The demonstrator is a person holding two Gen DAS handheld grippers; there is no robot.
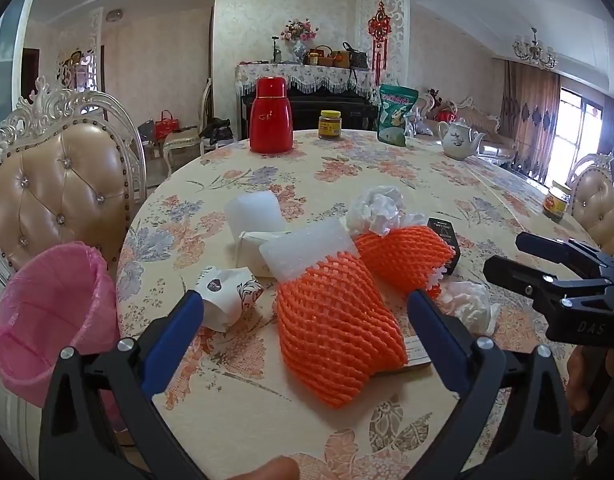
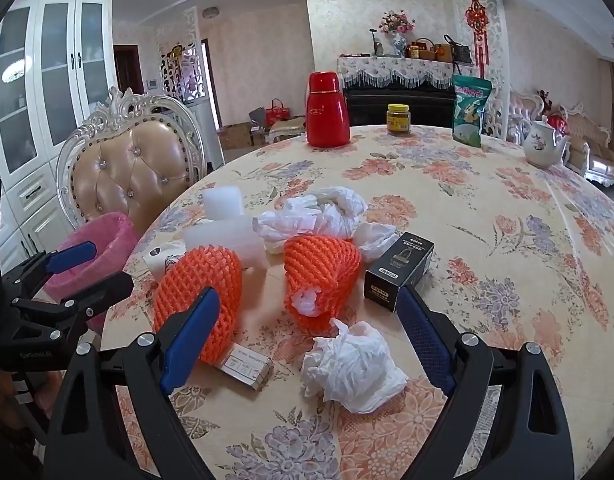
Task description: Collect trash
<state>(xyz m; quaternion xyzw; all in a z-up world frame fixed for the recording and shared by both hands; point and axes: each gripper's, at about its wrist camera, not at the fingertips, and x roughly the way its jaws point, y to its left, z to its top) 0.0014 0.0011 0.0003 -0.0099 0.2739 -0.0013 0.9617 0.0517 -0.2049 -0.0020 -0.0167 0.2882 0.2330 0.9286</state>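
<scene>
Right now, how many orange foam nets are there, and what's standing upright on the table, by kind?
Orange foam nets: 2
Red flask: 1
Jars: 2
Green bag: 1
Teapot: 1
Total: 7

Ahead of the fingers (image 2: 191,332), the floral tabletop (image 2: 487,208) bears two orange foam nets (image 2: 203,284), crumpled tissue (image 2: 353,372), a black box (image 2: 399,272); beyond, a red flask (image 2: 327,110).

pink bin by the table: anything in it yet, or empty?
Cannot tell fully. The bin has a pink liner, and the part of its inside that shows holds no trash; its bottom is out of sight. The trash lies on the table.
</scene>
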